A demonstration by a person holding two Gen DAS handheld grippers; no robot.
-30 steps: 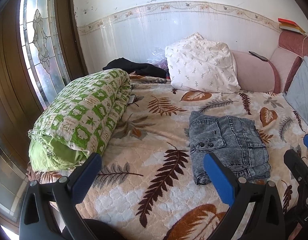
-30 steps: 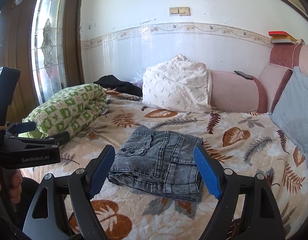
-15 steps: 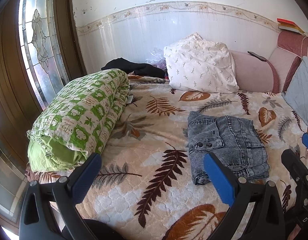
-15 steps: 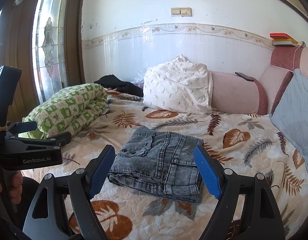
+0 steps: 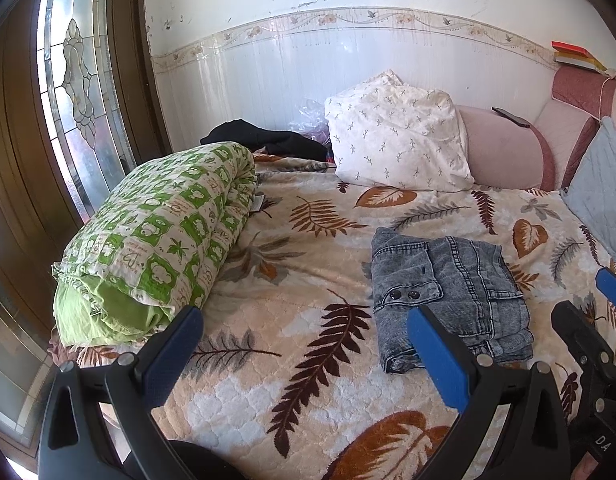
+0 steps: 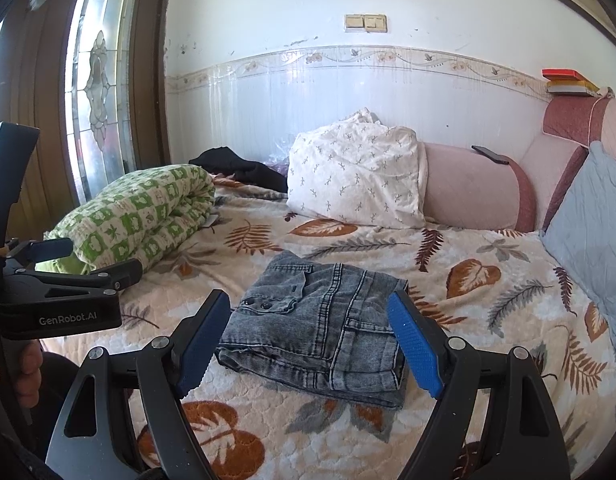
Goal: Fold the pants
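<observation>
The grey denim pants lie already folded into a compact, layered rectangle on the leaf-print bedspread, near the front edge of the bed and well apart from the rolled green quilt at the far left and the white pillow at the back. In the right wrist view the bundle sits straight ahead of the right gripper, framed between its two blue pads, slightly beyond the tips and not touching either; its long side runs left to right across the line of the fingers, with the stacked fold edges facing the near side. The right gripper's jaws stand wide apart with nothing between the pads. From the left gripper the pants lie ahead and to the right, its right-hand pad overlapping the bundle's near left corner in view only, so the right hand is the nearer and squarer of the two. The left jaws are likewise spread and empty. Both grippers point forward and somewhat downward over the near edge of the bed, side by side, clear of the cloth. Judging by the tidy stack, the folding looks essentially complete, and any remaining move would likely be a small squaring-up or pulling away
</observation>
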